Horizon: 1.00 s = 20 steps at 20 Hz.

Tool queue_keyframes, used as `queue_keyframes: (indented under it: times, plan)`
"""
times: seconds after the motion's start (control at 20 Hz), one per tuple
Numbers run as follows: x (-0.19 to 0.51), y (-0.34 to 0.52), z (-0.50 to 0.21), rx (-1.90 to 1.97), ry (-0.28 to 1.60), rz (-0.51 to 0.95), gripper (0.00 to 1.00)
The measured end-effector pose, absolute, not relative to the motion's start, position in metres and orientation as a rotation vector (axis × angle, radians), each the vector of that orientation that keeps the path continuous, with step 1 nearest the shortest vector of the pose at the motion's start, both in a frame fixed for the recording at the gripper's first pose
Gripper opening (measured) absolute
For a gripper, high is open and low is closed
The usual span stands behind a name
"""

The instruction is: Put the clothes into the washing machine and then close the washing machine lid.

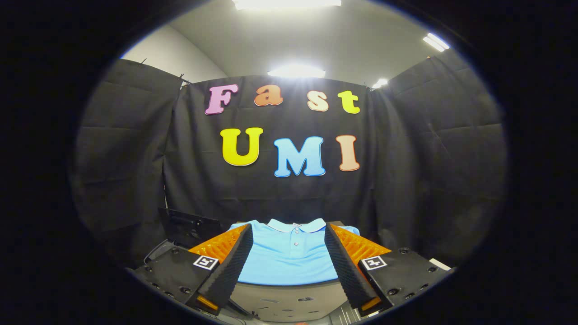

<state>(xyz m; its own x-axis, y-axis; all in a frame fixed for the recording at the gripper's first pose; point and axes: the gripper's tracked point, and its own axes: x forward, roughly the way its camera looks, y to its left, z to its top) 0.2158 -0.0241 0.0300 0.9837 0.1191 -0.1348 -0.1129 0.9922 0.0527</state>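
While the gripper (pixel 287 237) is hovering with its two fingers spread wide and gripping nothing, a light blue polo shirt (pixel 289 257) is lying flat between and just beyond them. The shirt is folded neatly, its white-trimmed collar (pixel 295 225) pointing away from the gripper and its buttoned placket (pixel 295 237) running down the middle. It is resting on a pale surface (pixel 289 295) whose near edge is showing below the shirt's hem. To the left of the shirt, a dark, boxy object (pixel 192 228) is sitting against the black cloth wall (pixel 271 194); its identity cannot be made out. Behind the shirt, the wall is hanging in folds. Above the wall, bright ceiling lights (pixel 295 71) are glowing on a white ceiling.
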Motion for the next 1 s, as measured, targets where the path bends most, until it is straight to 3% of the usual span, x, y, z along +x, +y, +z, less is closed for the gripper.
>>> queue_keyframes:
  times: [1.0]
  plan:
    - [0.329, -0.017, -0.020, 0.065, 0.414, 0.231, 0.99]
